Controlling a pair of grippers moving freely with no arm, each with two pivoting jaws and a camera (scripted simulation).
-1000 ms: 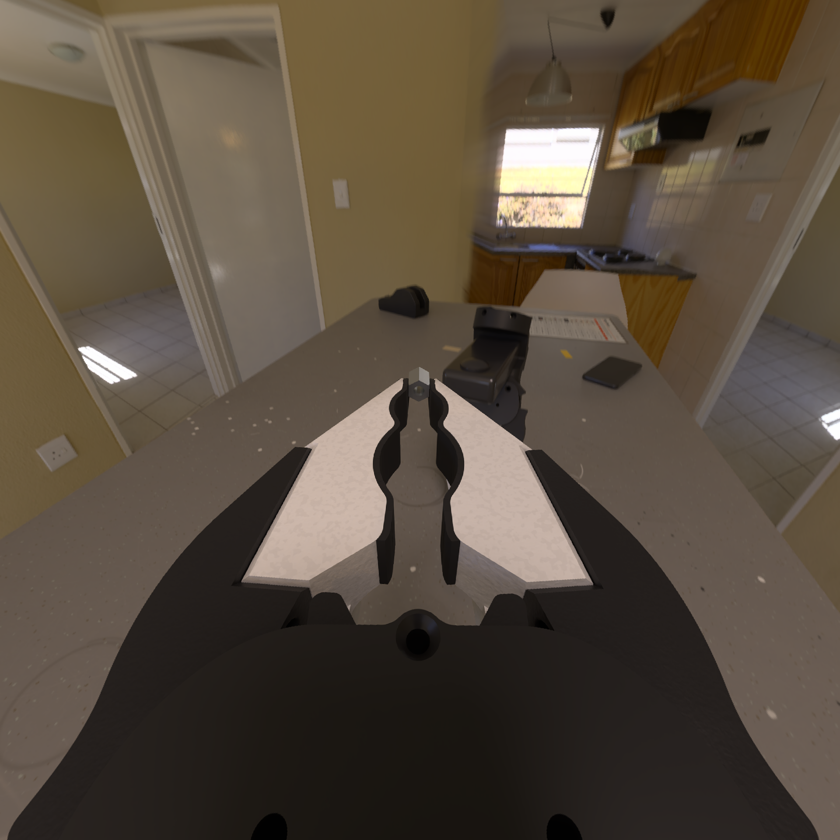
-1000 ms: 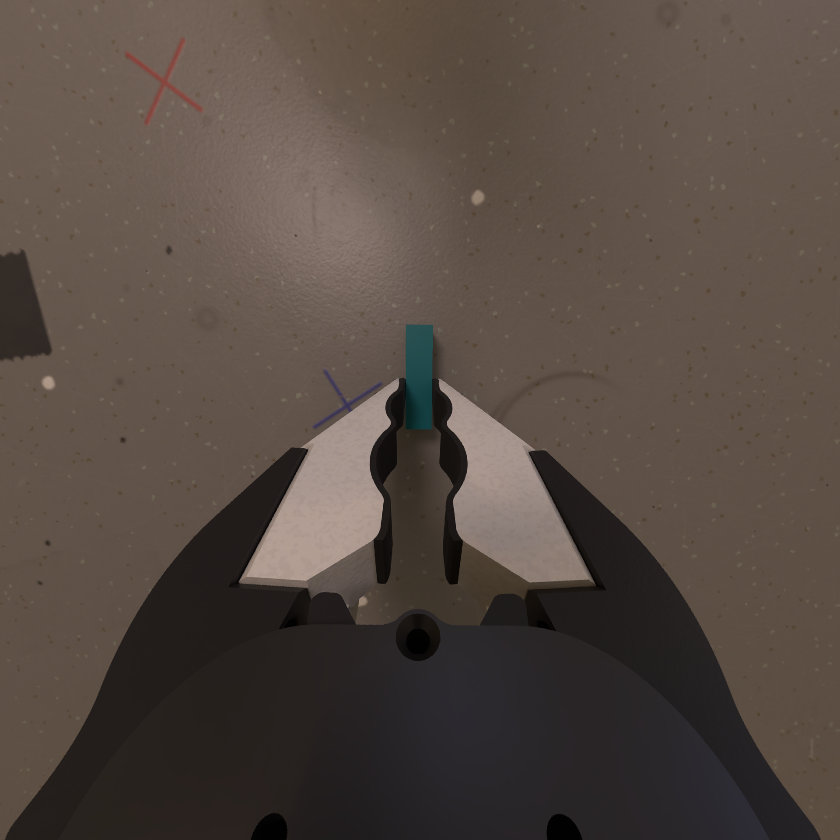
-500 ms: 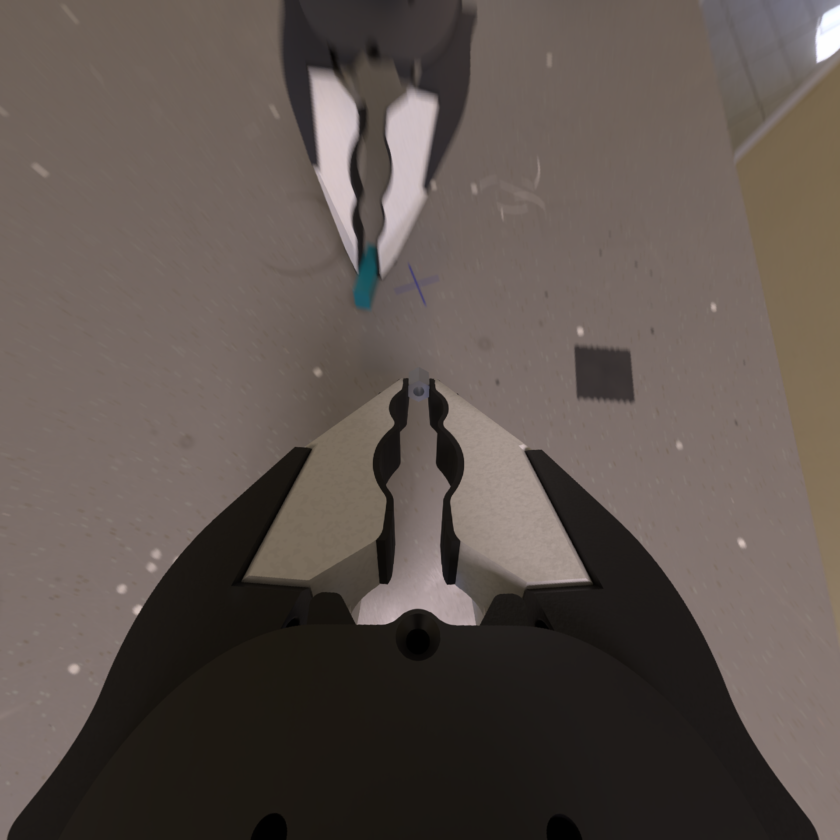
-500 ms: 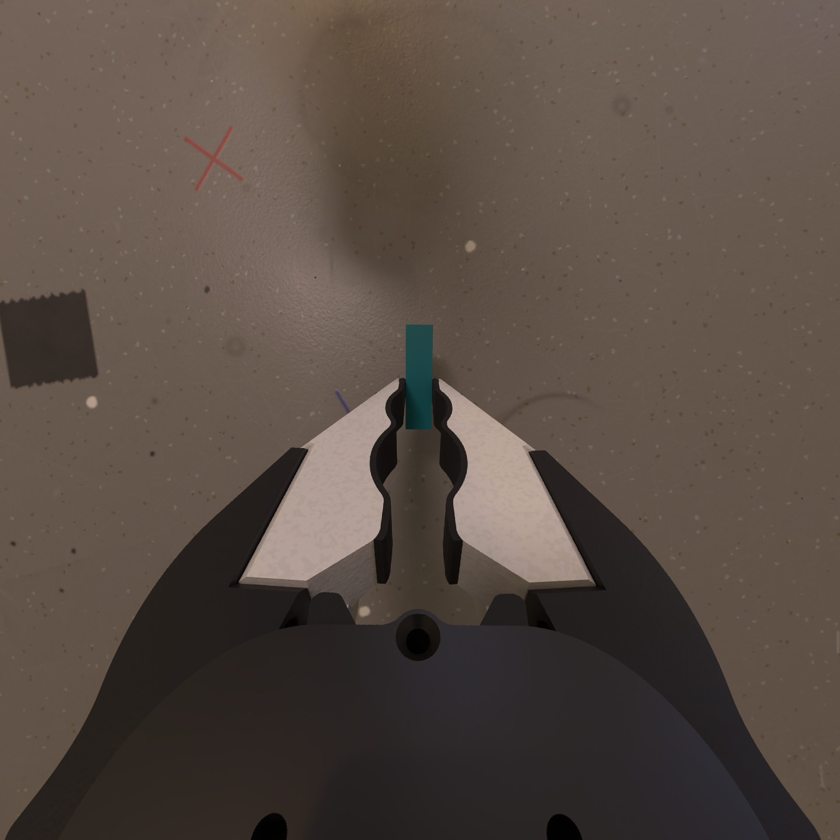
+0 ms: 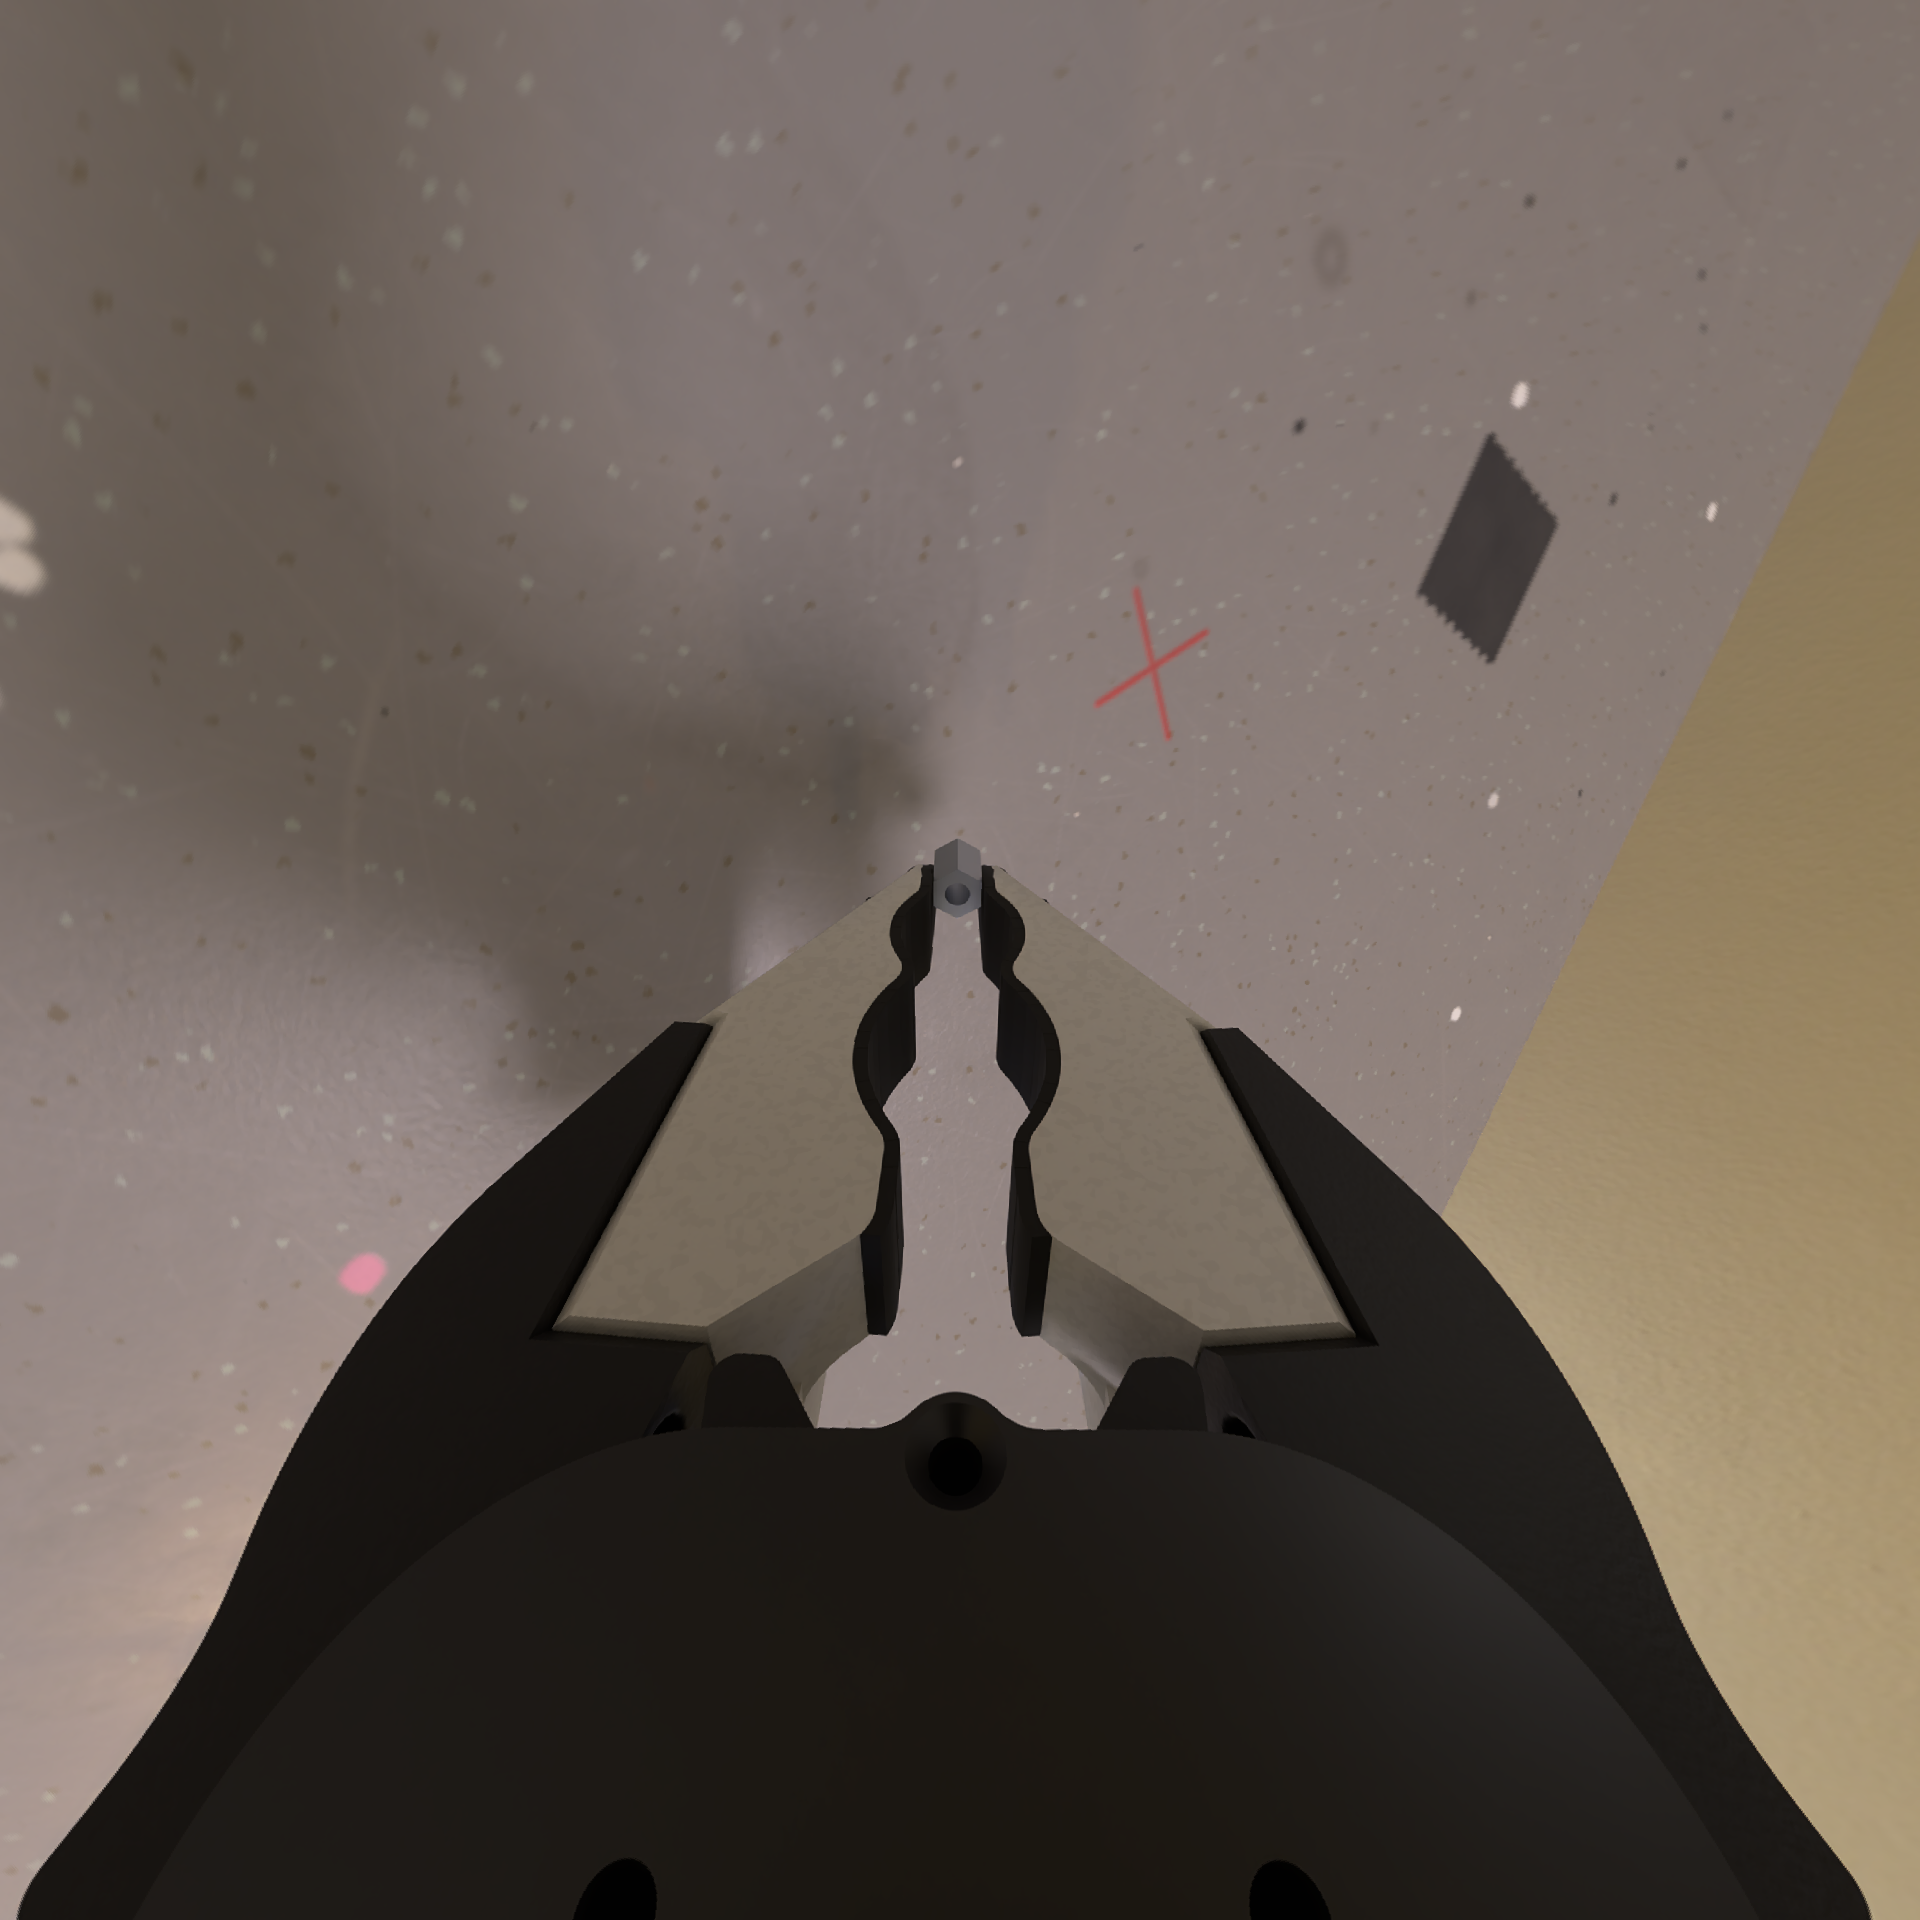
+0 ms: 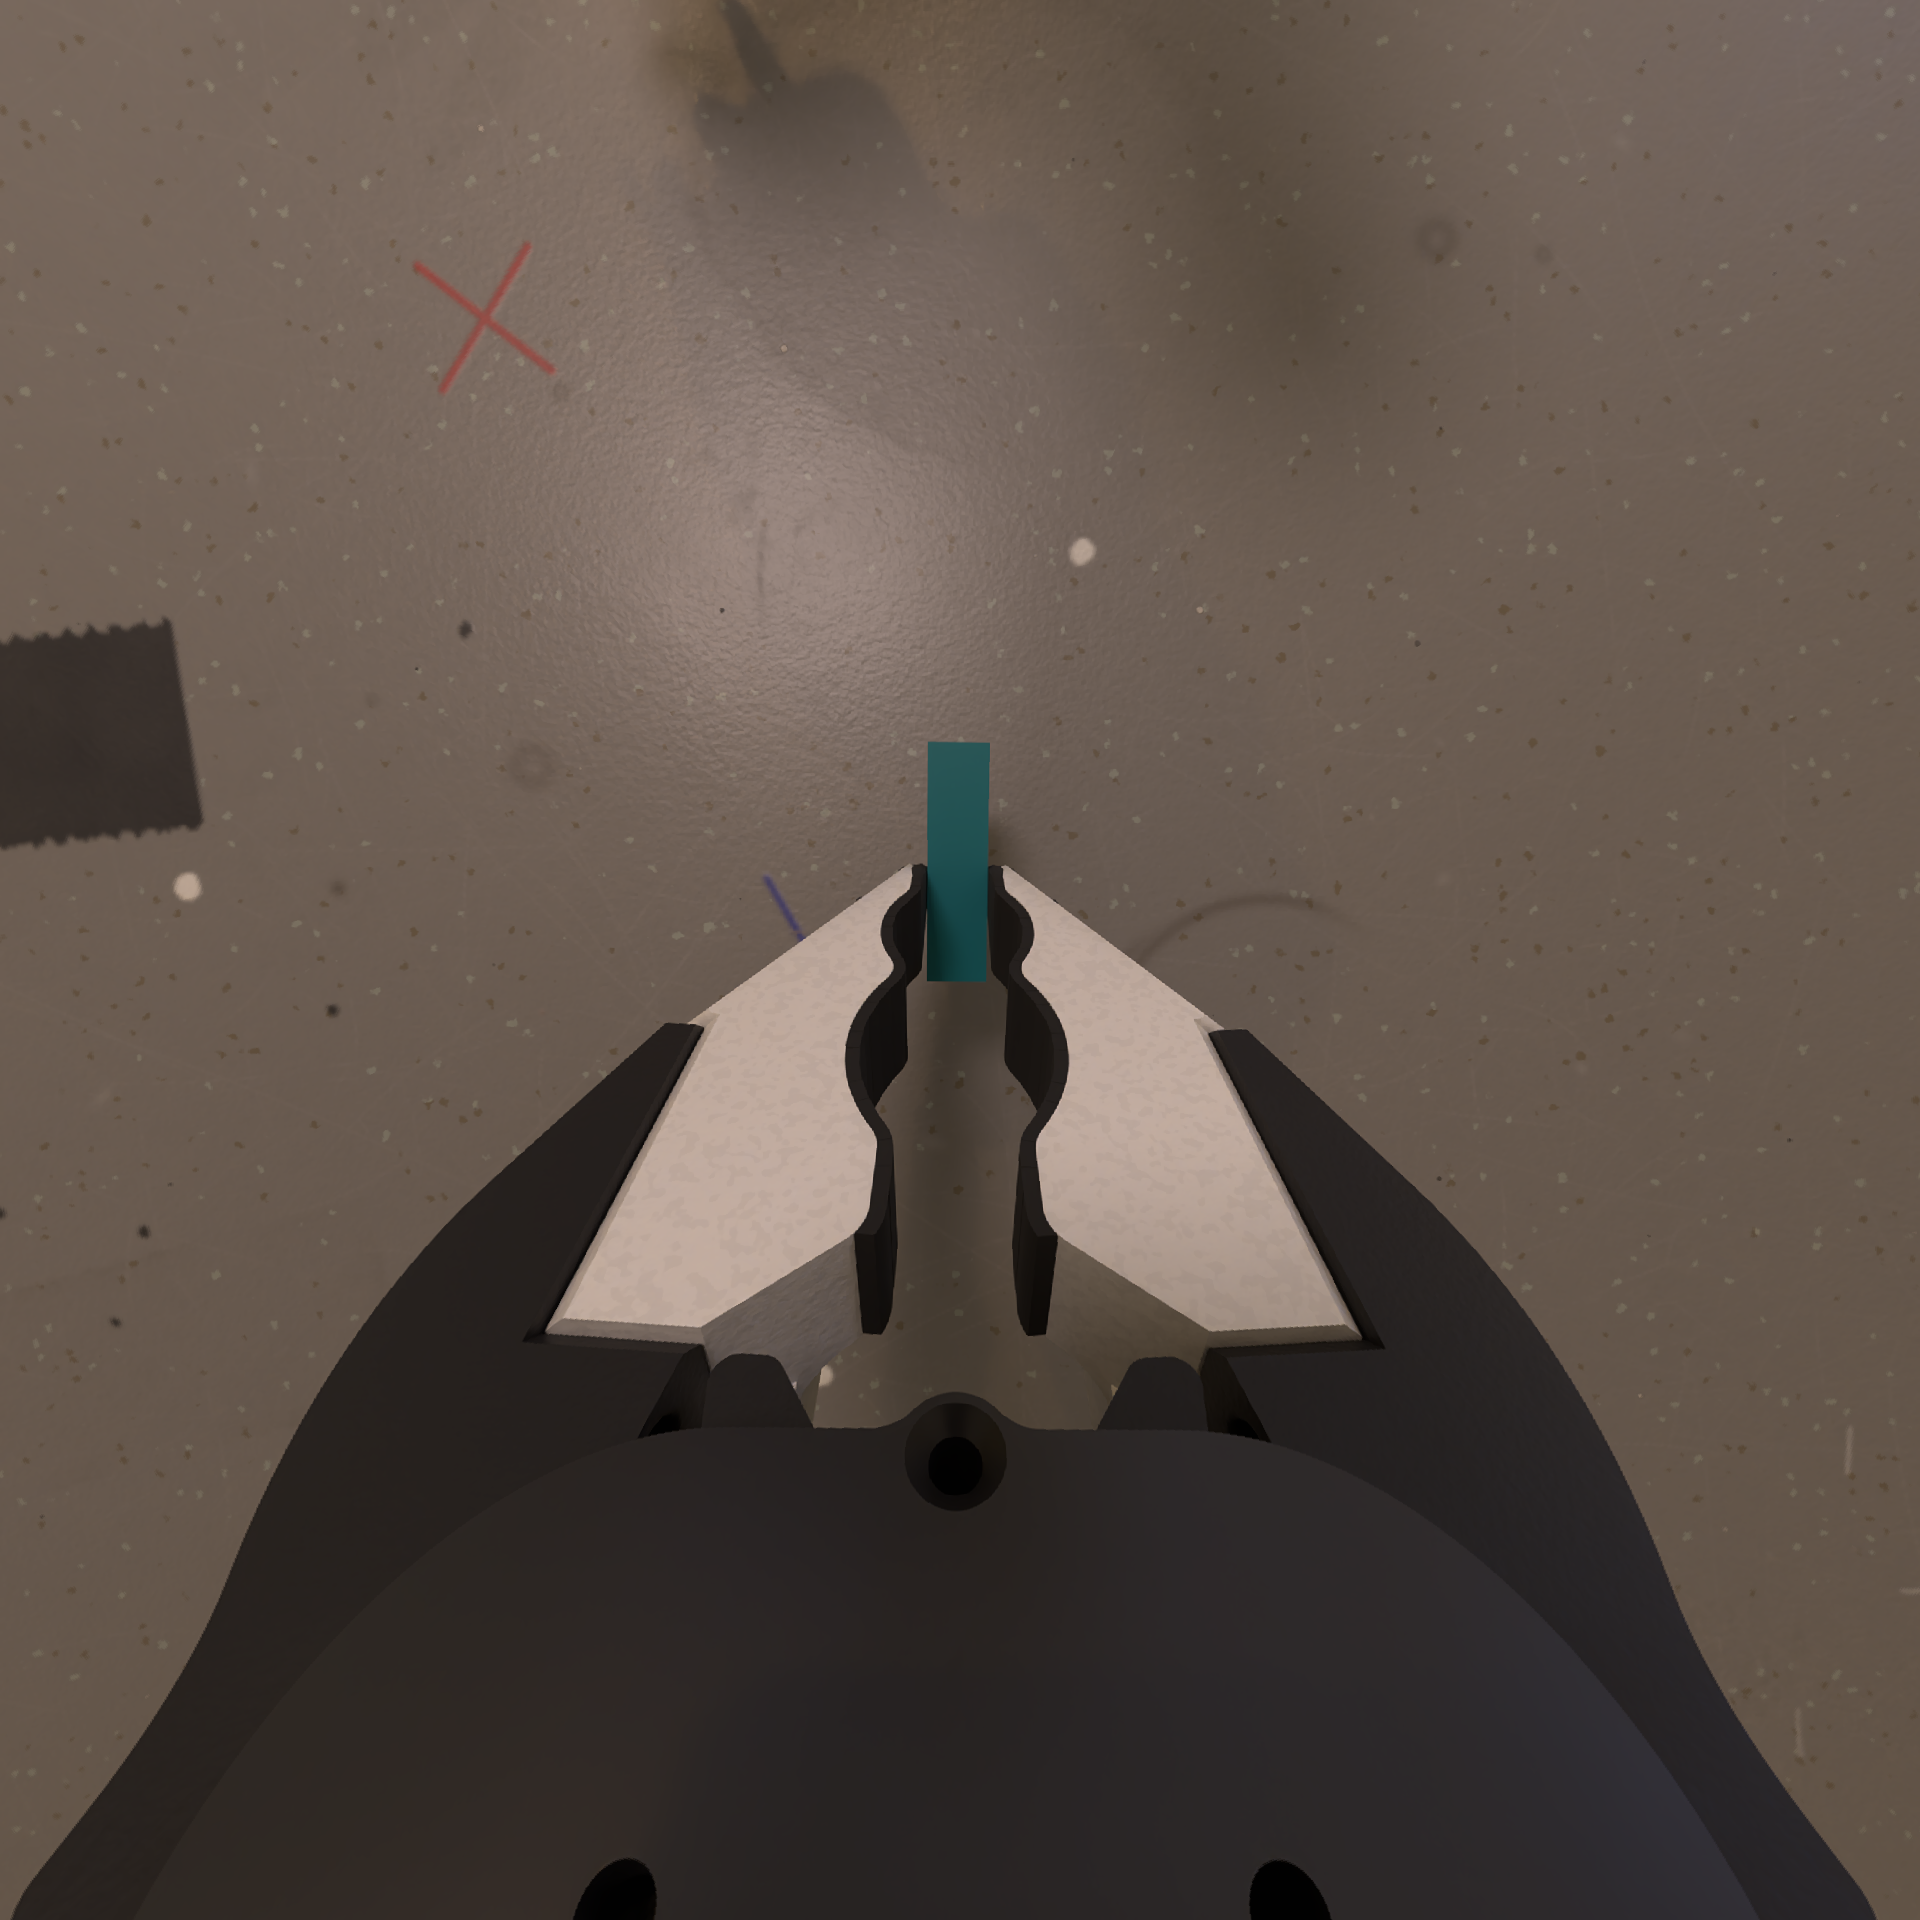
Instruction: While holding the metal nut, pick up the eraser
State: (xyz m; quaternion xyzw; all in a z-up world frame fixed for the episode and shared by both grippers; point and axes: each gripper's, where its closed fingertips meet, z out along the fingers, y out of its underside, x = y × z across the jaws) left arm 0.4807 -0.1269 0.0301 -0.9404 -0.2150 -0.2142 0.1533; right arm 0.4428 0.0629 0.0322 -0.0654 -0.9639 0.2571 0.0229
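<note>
Right gripper (image 6: 957, 873) pinching the teal eraser (image 6: 957, 831) by its lower half, clear above the speckled counter (image 6: 1455, 623), likely light, grippy and slightly soft; left gripper (image 5: 957, 878) closed on the tiny metal nut (image 5: 956, 878), hard, probably slippery, at the very tips.

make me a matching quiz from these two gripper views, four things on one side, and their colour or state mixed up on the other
Things:
1. metal nut
2. eraser
3. cross mark
4. square patch

States:
A. teal, pinched by the right gripper
B. red, drawn on the counter
C. dark, flat, saw-toothed edge
D. grey, pinched by the left gripper

Pairs: 1-D, 2-A, 3-B, 4-C
</note>
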